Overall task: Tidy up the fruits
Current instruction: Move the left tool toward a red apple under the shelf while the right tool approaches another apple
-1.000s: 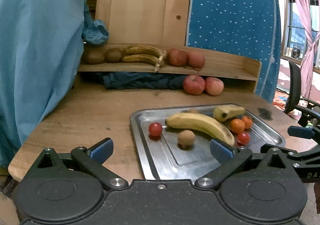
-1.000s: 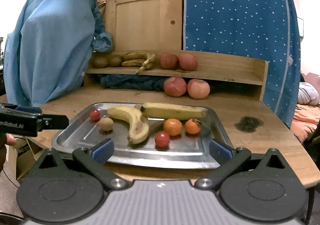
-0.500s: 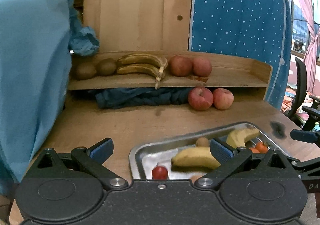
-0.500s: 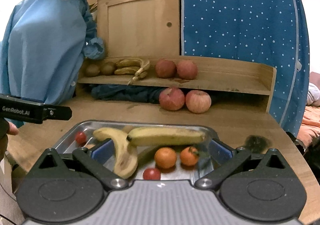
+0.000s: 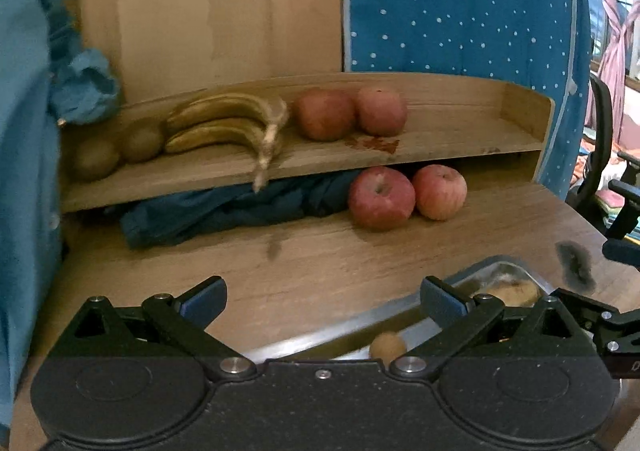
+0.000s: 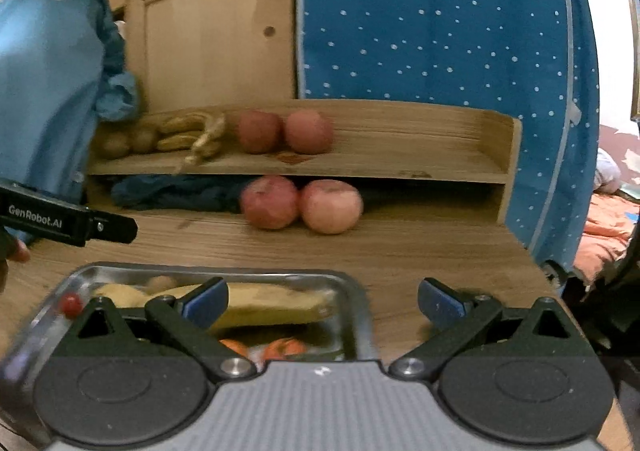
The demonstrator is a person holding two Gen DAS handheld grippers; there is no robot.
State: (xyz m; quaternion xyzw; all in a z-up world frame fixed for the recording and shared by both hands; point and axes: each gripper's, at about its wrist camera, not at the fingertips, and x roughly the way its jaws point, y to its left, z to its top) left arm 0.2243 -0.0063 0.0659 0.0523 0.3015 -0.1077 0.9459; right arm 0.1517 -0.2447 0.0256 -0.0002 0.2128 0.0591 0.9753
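A steel tray (image 6: 352, 295) on the wooden table holds bananas (image 6: 264, 307), oranges (image 6: 284, 347), a small red fruit (image 6: 71, 303) and a brown kiwi (image 5: 387, 346). A wooden shelf (image 5: 440, 143) at the back carries two kiwis (image 5: 140, 139), dark bananas (image 5: 224, 123) and two red apples (image 5: 348, 113). Two more apples (image 5: 404, 197) lie on the table under it. My left gripper (image 5: 323, 297) is open and empty above the tray's near left corner. My right gripper (image 6: 323, 299) is open and empty over the tray's right end.
A dark blue cloth (image 5: 224, 211) is stuffed under the shelf. A light blue garment (image 6: 48, 83) hangs at the left. A blue dotted fabric (image 6: 432, 19) stands behind the shelf. The table has a dark stain (image 5: 576, 263) near its right edge, and an office chair (image 5: 600, 155) beyond.
Both grippers have moved forward and tilted up toward the shelf. The tray has slid down to the bottom of both views. Both stay open.
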